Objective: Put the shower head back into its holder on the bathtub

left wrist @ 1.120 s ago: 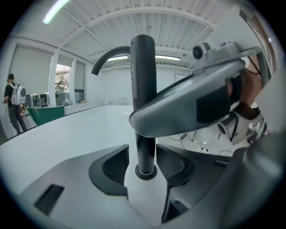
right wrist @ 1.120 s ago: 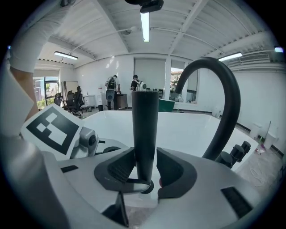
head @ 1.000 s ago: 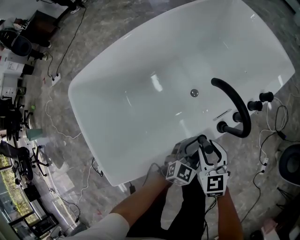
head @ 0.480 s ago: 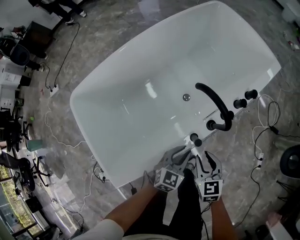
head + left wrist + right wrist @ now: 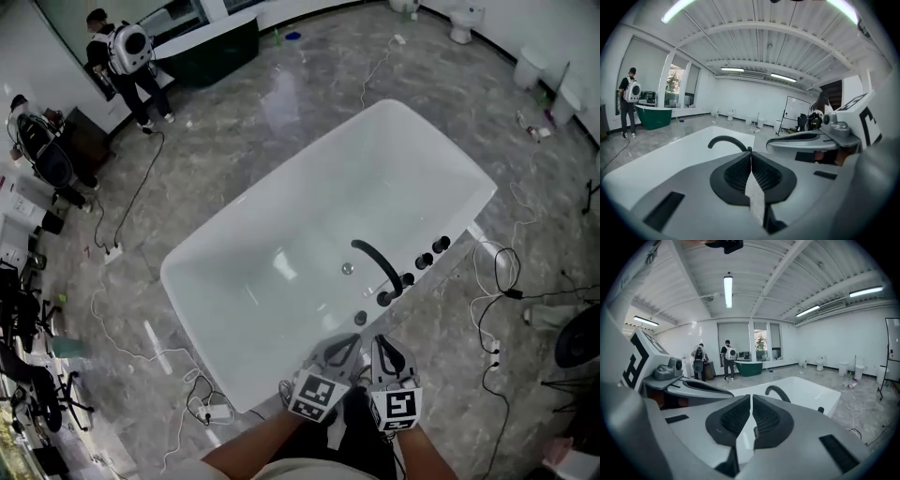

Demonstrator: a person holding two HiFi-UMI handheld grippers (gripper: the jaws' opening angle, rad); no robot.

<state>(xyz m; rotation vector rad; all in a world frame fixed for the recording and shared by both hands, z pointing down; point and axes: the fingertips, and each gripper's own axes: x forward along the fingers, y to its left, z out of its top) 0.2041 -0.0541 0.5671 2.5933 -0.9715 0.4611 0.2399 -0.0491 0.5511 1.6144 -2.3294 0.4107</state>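
Head view, lower centre: two grippers noted side by side, both clear of the tub. Left gripper (image 5: 343, 347): jaws clenched fully together, holding nothing. Right gripper (image 5: 381, 343): jaws had just been closing, drawn to a thin slit, nothing between them. Just beyond, one small dark shower head (image 5: 361, 319) stood on the near rim of the one white bathtub (image 5: 412, 150), touched by neither tool; its seating was too small to confirm. One black curved spout (image 5: 372, 255) rose behind it. Farthest, in the right gripper view, a first person (image 5: 699, 363) and a second person (image 5: 727, 356) stood left of centre.

head: high, steeply down; gripper views: near-level, forward; shared: bathtub (image 5: 309, 206)
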